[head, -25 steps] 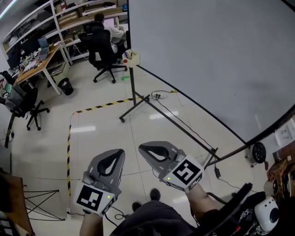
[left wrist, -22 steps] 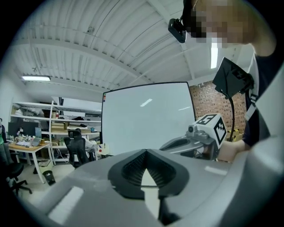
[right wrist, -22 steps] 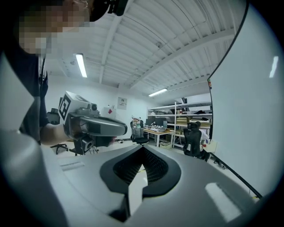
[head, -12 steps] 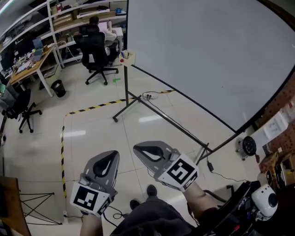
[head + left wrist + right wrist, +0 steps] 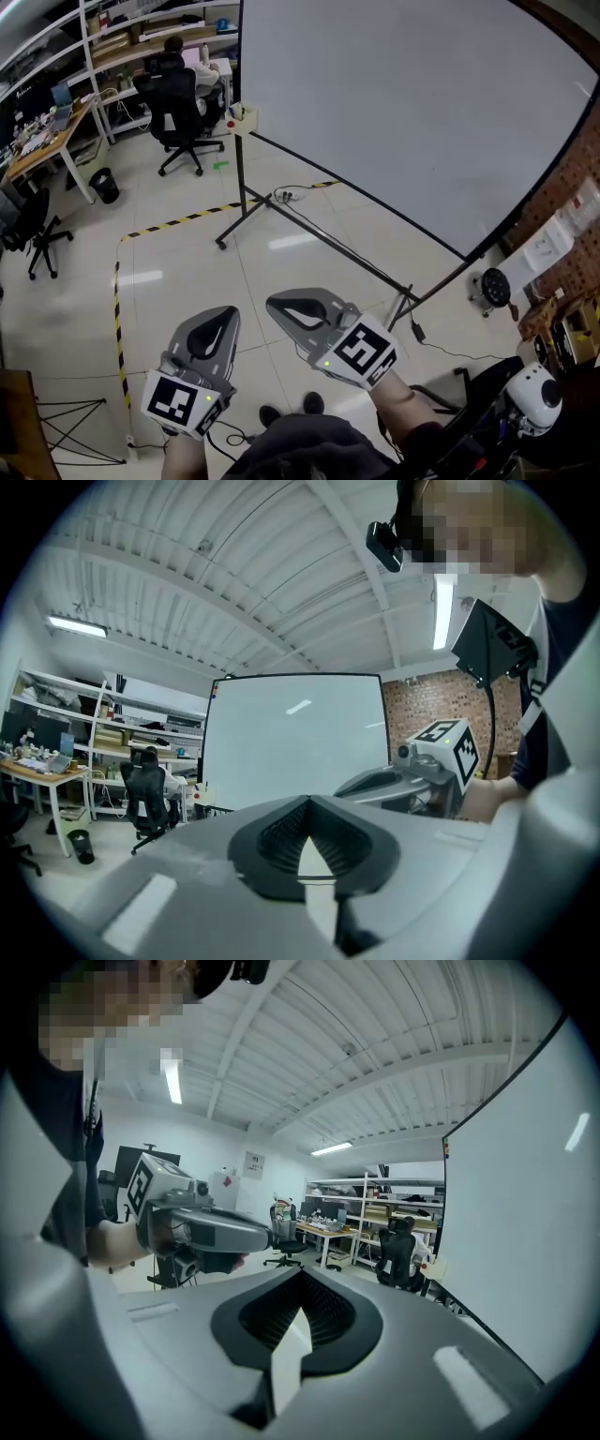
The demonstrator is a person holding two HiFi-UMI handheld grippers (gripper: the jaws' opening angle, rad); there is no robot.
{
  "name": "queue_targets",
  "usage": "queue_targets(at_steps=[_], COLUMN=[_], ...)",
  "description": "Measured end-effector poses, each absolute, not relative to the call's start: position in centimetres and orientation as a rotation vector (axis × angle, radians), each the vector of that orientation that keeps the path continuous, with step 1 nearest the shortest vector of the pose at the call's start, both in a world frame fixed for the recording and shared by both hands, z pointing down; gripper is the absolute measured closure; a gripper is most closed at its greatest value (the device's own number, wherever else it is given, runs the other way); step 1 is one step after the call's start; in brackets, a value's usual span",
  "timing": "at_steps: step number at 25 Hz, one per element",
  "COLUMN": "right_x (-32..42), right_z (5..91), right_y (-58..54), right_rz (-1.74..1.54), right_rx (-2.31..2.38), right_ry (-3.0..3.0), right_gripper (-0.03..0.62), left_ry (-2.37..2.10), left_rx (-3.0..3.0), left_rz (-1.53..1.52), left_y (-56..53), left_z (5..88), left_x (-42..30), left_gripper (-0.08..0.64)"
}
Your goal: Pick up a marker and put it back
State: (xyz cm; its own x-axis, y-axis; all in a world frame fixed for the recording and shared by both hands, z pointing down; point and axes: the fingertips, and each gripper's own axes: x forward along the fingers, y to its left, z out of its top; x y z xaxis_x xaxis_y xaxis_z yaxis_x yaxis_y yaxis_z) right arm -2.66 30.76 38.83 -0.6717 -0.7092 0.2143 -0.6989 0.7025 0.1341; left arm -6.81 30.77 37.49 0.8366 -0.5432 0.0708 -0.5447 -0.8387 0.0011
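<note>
Marker: in neither gripper; maybe in small box (image 5: pixel 246 118) at left edge of whiteboard (image 5: pixel 394 103), too small to tell. Left gripper (image 5: pixel 225 315) and right gripper (image 5: pixel 277 306) closed, empty, well away from whiteboard. Fits approach to fetch, or marker already returned.

Two claws are counted: the left claw (image 5: pixel 228 314) and the right claw (image 5: pixel 275 305). One whiteboard (image 5: pixel 394 103) is seen on its stand. Two office chairs are made out on the floor, one occupied chair (image 5: pixel 173 103) and one empty chair (image 5: pixel 33 220). One seated person (image 5: pixel 178 52) is counted, along with one dark bin (image 5: pixel 103 185), one small holder (image 5: pixel 242 117) fixed at the whiteboard's corner, and one long worktop (image 5: pixel 42 145) by the shelves
</note>
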Motion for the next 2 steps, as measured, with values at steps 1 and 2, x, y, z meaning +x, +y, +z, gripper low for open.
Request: queue_targets(at_steps=[1, 2], right_x=[-2.56, -2.46], right_z=[38.72, 38.62], right_y=[30.75, 30.75], right_rz=[-0.062, -0.064], right_rx=[1.119, 1.116], right_ry=[-2.662, -2.662], right_gripper=[0.592, 0.592], left_ry=[-0.884, -0.882], left_rx=[2.997, 3.003], left_rz=[0.121, 0.135], left_y=[30.76, 30.75], left_z=[37.60, 37.72], left_x=[-6.71, -6.61], left_gripper=[0.558, 0.558])
